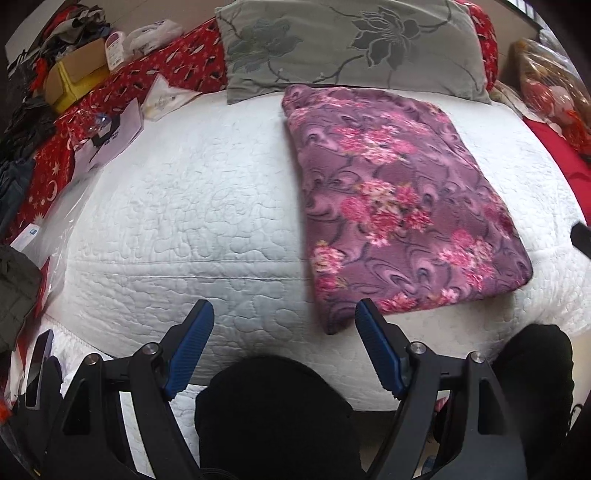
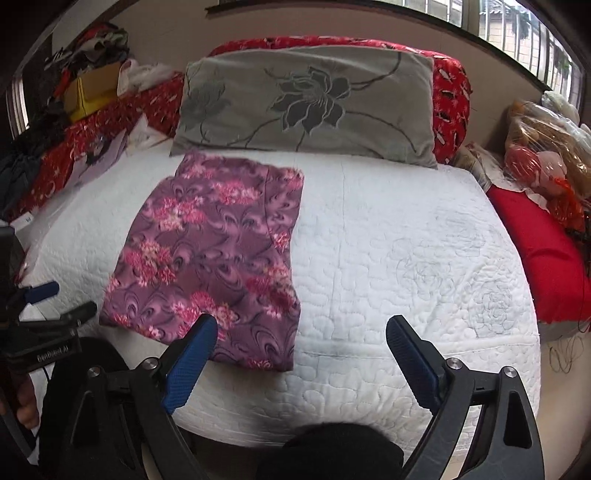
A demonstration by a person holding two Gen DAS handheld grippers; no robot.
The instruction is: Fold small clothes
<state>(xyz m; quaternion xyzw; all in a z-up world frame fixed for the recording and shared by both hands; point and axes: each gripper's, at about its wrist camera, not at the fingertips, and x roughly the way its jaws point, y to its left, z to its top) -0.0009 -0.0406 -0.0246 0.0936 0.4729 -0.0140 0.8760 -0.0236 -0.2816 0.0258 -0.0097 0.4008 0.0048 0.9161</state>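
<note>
White quilted bed [image 2: 388, 229]: soft floral garment [image 2: 214, 251] lies folded ahead; your left gripper [image 1: 284, 314] and right gripper [image 2: 301, 328] gape empty; grasp its near hem.

I stand at the foot of a bed covered by a white quilted bedspread [image 2: 406, 266]. At its head a grey pillow with a dark flower print [image 2: 306, 107] leans on a red patterned cushion [image 2: 452, 107]. Behind is a plain beige wall [image 2: 166, 40], and a barred window [image 2: 517, 26] at the upper right lets in daylight. A yellow cardboard box [image 1: 75, 79] sits among clutter on the left.
</note>
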